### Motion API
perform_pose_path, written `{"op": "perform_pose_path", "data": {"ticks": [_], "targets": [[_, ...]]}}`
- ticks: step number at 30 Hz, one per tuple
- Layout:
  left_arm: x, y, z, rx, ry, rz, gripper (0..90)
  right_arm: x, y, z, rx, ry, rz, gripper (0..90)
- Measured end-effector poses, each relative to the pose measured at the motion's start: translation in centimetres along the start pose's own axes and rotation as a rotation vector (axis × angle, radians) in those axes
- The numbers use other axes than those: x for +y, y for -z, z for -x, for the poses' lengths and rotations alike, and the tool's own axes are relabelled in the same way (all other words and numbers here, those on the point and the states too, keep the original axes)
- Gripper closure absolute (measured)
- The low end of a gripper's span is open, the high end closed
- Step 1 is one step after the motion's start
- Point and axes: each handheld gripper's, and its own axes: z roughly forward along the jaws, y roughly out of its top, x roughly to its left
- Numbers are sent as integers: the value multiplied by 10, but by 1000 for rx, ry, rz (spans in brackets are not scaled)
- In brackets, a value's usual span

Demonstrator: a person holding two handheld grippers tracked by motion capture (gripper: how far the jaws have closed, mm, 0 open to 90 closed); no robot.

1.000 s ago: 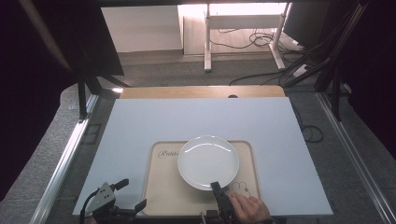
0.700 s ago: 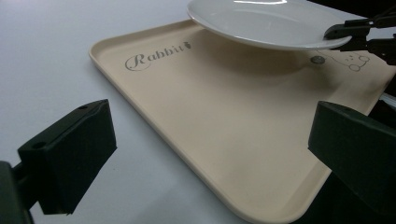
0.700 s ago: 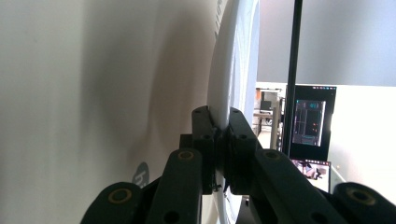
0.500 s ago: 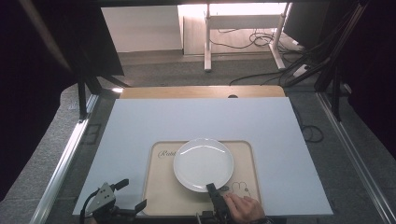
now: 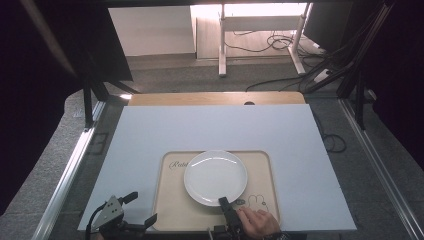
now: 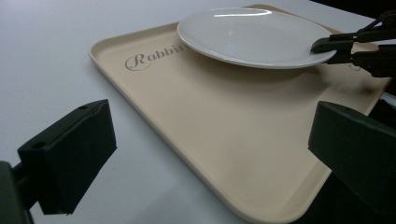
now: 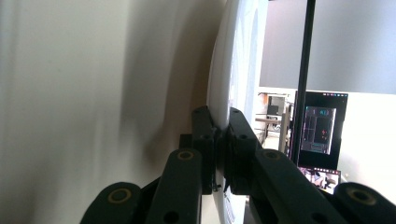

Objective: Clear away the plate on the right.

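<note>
A white plate (image 5: 215, 177) lies over a beige tray (image 5: 172, 210) printed with "Rabbit" at the near middle of the table. My right gripper (image 5: 226, 204) comes in from the near edge and is shut on the plate's near rim. In the right gripper view the jaws (image 7: 219, 126) pinch the thin white rim of the plate (image 7: 238, 60) edge-on, beside the tray (image 7: 93, 93). In the left gripper view the plate (image 6: 252, 35) is raised a little above the tray (image 6: 187, 130), held by the right gripper (image 6: 341, 46). My left gripper (image 5: 141, 209) stands open at the tray's near left corner, holding nothing.
A white mat (image 5: 150, 135) covers the table, with a wooden strip (image 5: 215, 98) along its far edge. Metal rails (image 5: 70, 170) run down both sides. Desk legs and cables (image 5: 280, 45) lie on the floor beyond.
The plate, held by my right gripper, has shifted slightly to the left and toward the near edge. The left gripper has stayed in place.
</note>
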Motion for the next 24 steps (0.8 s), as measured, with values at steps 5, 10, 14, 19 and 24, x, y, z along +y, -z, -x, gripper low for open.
{"op": "perform_pose_path", "data": {"ticks": [5, 10, 14, 19, 24], "targets": [[0, 0, 0, 0, 2, 2, 5, 0, -2, -1, 4, -4, -4, 847], [0, 0, 0, 0, 2, 1, 5, 0, -4, -2, 12, 10, -12, 846], [0, 0, 0, 0, 2, 1, 5, 1, -5, -4, 16, 8, -13, 850], [0, 0, 0, 1, 1, 1, 6, 0, -7, -6, 37, 19, -26, 849], [0, 0, 1, 0, 0, 1, 6, 0, -11, -10, 52, 39, -43, 798]]}}
